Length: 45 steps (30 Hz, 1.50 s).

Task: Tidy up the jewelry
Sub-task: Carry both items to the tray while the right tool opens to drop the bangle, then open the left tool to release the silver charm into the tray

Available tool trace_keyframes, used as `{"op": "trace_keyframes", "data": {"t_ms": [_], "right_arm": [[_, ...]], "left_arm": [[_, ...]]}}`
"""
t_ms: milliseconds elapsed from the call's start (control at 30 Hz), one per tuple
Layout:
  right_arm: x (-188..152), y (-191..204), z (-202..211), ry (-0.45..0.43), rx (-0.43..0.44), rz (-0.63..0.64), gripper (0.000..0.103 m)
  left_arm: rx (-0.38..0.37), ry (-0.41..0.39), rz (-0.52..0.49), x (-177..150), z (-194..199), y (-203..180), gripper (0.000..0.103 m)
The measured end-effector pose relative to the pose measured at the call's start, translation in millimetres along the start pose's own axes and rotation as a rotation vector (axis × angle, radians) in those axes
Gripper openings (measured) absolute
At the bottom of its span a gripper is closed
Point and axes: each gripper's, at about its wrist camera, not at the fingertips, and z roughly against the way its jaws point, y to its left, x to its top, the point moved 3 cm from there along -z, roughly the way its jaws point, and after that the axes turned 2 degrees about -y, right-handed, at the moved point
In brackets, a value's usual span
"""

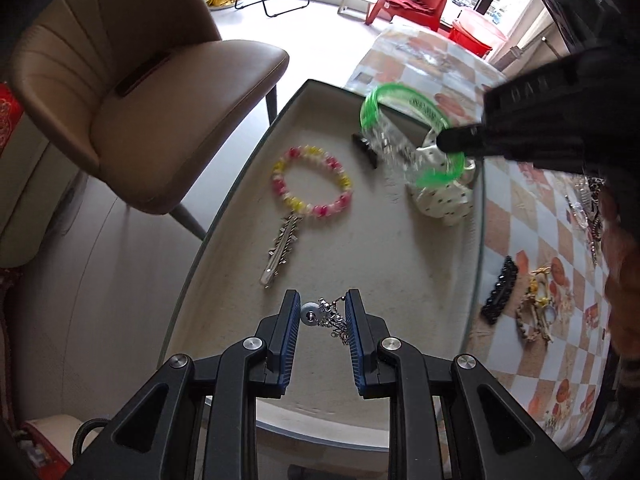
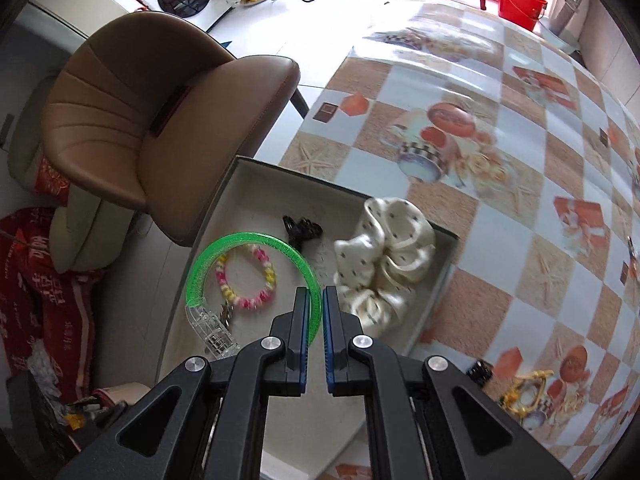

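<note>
Pinching the rim of a green bangle [image 2: 256, 240] between nearly closed jaws, the right gripper [image 2: 316, 312] is hanging over the shallow box [image 2: 240, 172] at the table's edge; the bangle, half green and half clear, is looking rigid, light and glossy, so the pads are gripping across the thin band rather than around it, and a hard, slick plastic of that kind is likely to swing or slip if the hold loosens (a grip across the band's flat faces seems the safest). The left gripper [image 1: 322, 312] is pointing down at the near end of the box with a small silver chain piece [image 1: 332, 318] between its pads; the jaws are narrowly set and seem to be closing on it, though whether the disc end is actually pinched I cannot tell; a limp, tangly bit of metal like that is best taken at its bunched middle, since any loose end is going to dangle and snag. Lying further out on the box floor are a pink and yellow beaded bracelet [image 1: 312, 182], stretchy-looking and easy to hook by its loop, a silver hair clip [image 1: 280, 250] just beside it, a small black claw clip [image 1: 365, 150], and a soft cream dotted scrunchie [image 2: 380, 256] at the far corner; waiting outside on the checked tablecloth [image 2: 520, 240] are a black comb clip [image 1: 499, 292] and a gold-toned ornament [image 1: 536, 304].
</note>
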Motion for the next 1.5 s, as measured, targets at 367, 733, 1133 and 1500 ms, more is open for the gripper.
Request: {"op": "trace_keyframes", "data": {"t_ms": [367,733,1133,1500], "right_arm": [[26.6,-0.5,-46.8,0.04,-0.087,0.009,0.007],[31.8,-6.1,-75.8,0.086,-0.13,-0.002,0.007],[33.8,-6.3,-83.7,0.103,-0.102,-0.005,0.023],[24.6,-1.5,-45.5,0.036,-0.016,-0.039,0.055]], "left_arm": [[0.033,0.038,0.017,-11.9,-29.5,16.1,0.027],[0.07,0.054,0.01,-14.5,-48.8,10.0,0.027],[0.107,0.061,0.011,-10.6,-47.5,6.7,0.072],[0.137,0.026,-0.024,-2.3,-33.5,-1.8,0.091]]}}
